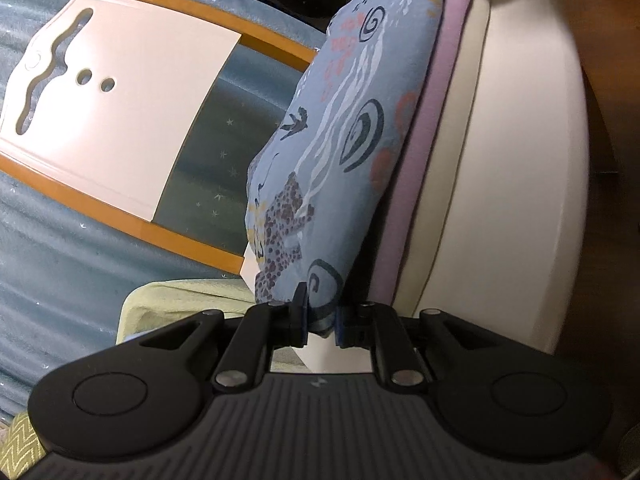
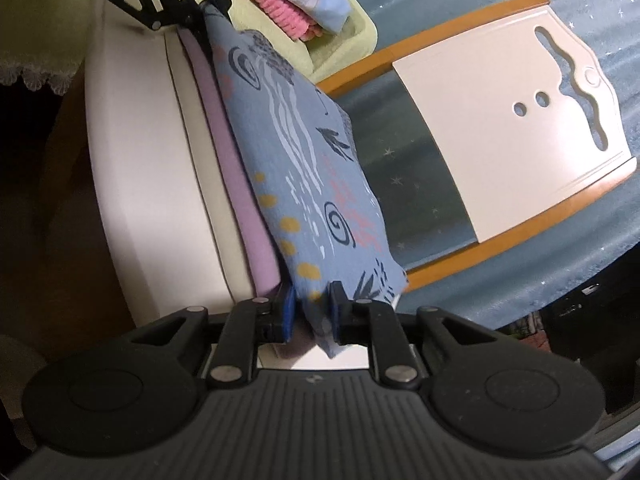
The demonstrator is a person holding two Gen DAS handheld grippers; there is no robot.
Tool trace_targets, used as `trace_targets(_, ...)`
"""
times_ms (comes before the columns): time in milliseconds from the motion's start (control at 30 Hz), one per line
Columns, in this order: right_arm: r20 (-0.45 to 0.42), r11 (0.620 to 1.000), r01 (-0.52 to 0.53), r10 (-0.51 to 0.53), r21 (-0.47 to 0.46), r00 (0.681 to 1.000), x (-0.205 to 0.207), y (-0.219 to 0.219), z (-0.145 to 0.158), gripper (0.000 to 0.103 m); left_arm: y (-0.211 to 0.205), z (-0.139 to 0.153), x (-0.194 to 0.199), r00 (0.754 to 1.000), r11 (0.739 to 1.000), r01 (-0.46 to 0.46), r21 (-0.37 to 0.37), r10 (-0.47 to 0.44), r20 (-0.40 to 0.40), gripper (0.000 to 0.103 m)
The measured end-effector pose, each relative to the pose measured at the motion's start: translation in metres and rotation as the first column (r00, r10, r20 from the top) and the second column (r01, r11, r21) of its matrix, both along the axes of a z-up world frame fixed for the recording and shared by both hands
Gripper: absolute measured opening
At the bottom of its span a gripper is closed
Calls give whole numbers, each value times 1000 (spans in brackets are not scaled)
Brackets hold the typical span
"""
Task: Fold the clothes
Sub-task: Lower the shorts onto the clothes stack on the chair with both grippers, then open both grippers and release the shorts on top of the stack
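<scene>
The patterned blue garment (image 1: 344, 152) is held up off the white seat (image 1: 520, 184) as a flat, several-layered panel, stretched between the two tools: the left gripper (image 1: 320, 322) pinches one lower corner between its blue pads, and the right gripper (image 2: 312, 316) has its fingers closed on the opposite corner, cloth bunched between them. Seen from the right wrist, the left gripper shows far ahead at the top of the panel, so the cloth runs straight forward from one tool to the other. Judging by its thickness and tidy rectangular outline, the garment looks already folded at least once; whether another fold is due or it is being carried to a pile, the pictures do not settle. Just beside the blue panel, on the side nearer the seat, lies a lilac cloth (image 2: 236, 184), flat on the cushion and seemingly folded. Ahead of the right gripper and to its right, a pale green basket (image 2: 352, 36) holds a pink fringed item (image 2: 280, 12) and a light striped piece, which may be finished work. On the far side of the panel from the seat, a white chair back with orange rails (image 2: 508, 120) stands close, with a blue star-printed fabric (image 1: 60, 260) behind it. That chair back is near the hanging edge and could catch the cloth if it swings out.
</scene>
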State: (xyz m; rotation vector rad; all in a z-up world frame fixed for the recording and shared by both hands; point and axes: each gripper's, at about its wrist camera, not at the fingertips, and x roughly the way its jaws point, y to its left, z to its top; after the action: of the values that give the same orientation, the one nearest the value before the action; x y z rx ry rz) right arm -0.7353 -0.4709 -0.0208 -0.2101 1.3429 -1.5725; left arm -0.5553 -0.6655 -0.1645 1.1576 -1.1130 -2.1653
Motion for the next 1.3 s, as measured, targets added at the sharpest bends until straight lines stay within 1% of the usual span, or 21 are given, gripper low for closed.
trace_targets(100,-4,1000,18,-18,-5,1000,-4,3,2,14,3,1,-2,1000,1000,3,-3,-3,1,15)
trace_targets(167,-23,1000,16,-16,1,1000,-8,3,4,5,5,2,-3,1000,1000,4,-1,-4,2,15)
trace_targets(233,-41,1000,19,-19,3,999,-11,3,5,6,7,3,-3,1000,1000,5,2,-5,2,15)
trace_targets(300,-27,999,30,-29,25,999,-14,3,2,6,9,3,-3,1000,1000,5,4,-5,1,15)
trace_targets(333,-35,999,30,-29,33,999,-14,5,-2,6,10,2,-3,1000,1000,4,6,-5,1,14)
trace_targets(433,-19,998,59,-59,25,998,-15,13,-3,6,11,4,-3,1000,1000,-5,14,5,-4,14)
trace_targets(467,1,996,82,-82,23,997,-16,15,-1,5,10,5,-3,1000,1000,-9,19,9,-7,14)
trace_targets(567,34,993,119,-120,17,992,-20,23,3,4,9,8,-2,1000,999,-23,37,23,-21,18)
trace_targets(633,53,991,134,-134,-2,990,-20,29,10,5,8,14,0,999,998,-34,58,36,-38,19)
trace_targets(700,75,989,146,-143,-34,987,-19,34,19,5,7,20,3,997,996,-50,79,55,-57,20)
trace_targets(733,92,987,149,-144,-52,985,-18,35,24,9,6,23,5,996,994,-58,88,64,-67,20)
trace_targets(767,107,987,145,-137,-65,985,-17,35,28,15,6,27,7,994,993,-66,96,74,-77,20)
trace_targets(833,134,988,129,-116,-87,984,-14,34,33,20,8,34,14,990,990,-80,112,92,-110,20)
trace_targets(900,161,989,106,-89,-102,983,-11,31,37,20,10,43,18,982,988,-93,123,111,-150,20)
trace_targets(1000,144,992,92,-79,-82,986,-8,27,32,20,11,54,20,972,984,-108,141,134,-194,20)
trace_targets(1100,125,995,79,-71,-61,990,-5,22,26,25,12,57,20,972,986,-109,123,132,-194,22)
trace_targets(1133,119,996,75,-68,-54,991,-4,21,24,26,13,57,20,973,987,-109,115,129,-189,24)
trace_targets(1167,112,996,71,-66,-47,991,-3,20,22,27,13,56,22,974,988,-112,107,130,-184,30)
trace_targets(1200,106,997,67,-63,-40,992,-2,18,21,27,12,55,23,975,988,-116,103,133,-178,31)
trace_targets(1300,106,996,76,-72,-39,992,-7,20,19,27,9,52,34,974,983,-143,113,160,-163,31)
